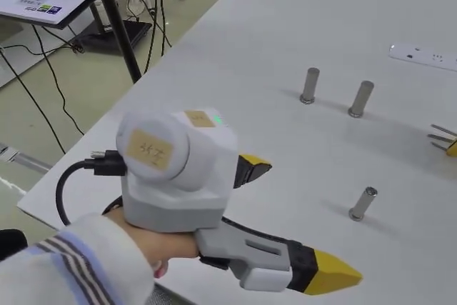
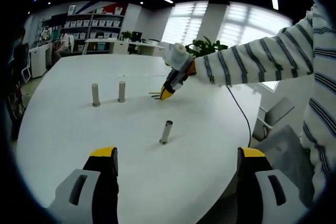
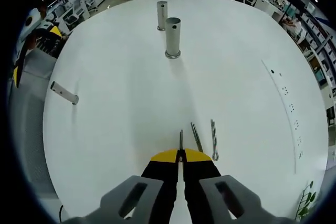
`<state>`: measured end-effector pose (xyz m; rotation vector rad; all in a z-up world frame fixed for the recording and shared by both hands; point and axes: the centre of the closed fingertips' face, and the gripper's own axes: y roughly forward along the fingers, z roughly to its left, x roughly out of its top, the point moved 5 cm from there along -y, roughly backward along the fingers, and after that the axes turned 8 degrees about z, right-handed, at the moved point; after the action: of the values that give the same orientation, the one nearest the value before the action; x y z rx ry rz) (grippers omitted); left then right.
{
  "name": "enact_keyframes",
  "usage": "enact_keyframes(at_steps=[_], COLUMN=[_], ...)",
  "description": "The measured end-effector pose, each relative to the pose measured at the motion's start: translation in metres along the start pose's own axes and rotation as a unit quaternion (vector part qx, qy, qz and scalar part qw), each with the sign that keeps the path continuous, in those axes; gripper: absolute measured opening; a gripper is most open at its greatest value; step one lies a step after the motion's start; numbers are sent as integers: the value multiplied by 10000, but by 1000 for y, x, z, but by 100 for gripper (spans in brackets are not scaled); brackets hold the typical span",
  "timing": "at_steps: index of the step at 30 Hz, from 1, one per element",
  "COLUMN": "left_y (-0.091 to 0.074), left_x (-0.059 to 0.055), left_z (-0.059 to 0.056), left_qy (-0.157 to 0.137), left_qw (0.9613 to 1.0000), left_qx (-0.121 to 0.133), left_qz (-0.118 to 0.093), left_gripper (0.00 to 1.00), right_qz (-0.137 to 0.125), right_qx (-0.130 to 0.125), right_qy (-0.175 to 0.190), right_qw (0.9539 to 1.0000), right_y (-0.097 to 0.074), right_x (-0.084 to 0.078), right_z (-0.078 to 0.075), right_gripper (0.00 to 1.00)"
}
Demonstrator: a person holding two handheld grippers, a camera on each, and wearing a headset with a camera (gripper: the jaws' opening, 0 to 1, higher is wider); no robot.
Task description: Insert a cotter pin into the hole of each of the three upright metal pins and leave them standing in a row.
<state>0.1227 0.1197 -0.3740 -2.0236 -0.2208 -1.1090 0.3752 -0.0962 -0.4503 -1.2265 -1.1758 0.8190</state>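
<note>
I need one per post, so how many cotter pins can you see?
3, all ahead of the right gripper: first cotter pin held at its shut jaw tips, second cotter pin beside it, third cotter pin outermost. Others could hide beneath the gripper.

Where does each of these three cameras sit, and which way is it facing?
Head view: on the person's head, looking down at the white table; the left gripper and a striped sleeve show.
Left gripper view: on the left gripper, looking across the table between its open yellow-tipped jaws toward the right gripper.
Right gripper view: on the right gripper, looking along its shut jaws, which pinch a thin metal cotter pin.
Shared: all three see the upright grey metal pins.
</note>
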Motion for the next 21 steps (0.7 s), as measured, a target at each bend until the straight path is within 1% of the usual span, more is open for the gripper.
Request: enact_keyframes(at_steps=[4, 9, 11, 16, 17, 19, 20, 21], left_y=[-1, -3, -3, -3, -2, -2, -2, -2], left_x=[1, 2, 2, 3, 3, 4, 5, 5], left_z=[0, 0, 0, -1, -2, -2, -2, -3], left_qy=[17, -55, -59, -26, -14, 9, 12, 15], left_qw=[10000, 9999, 9999, 10000, 10000, 10000, 10000, 10000], left_qx=[11, -16, -5, 1, -1, 1, -1, -7], left_qz=[-19, -103, -105, -84, -74, -68, -72, -78], left_gripper=[92, 92, 92, 91, 91, 90, 90, 90], right_qz=[-19, -6, 7, -26, -99, -239, -258, -400], right_qx=[-111, -280, -340, -401, -477, -521, -536, -577], right_qy=[-101, -138, -178, -77, -72, -40, -38, 7], right_qw=[9999, 9995, 9993, 9992, 9988, 9983, 9982, 9975], right_y=[-1, -1, -1, -7, -10, -16, -17, -23], right_x=[0, 1, 1, 0, 1, 4, 4, 6], right_z=[3, 5, 6, 6, 5, 7, 8, 10], right_gripper=[0, 0, 0, 0, 0, 0, 0, 0])
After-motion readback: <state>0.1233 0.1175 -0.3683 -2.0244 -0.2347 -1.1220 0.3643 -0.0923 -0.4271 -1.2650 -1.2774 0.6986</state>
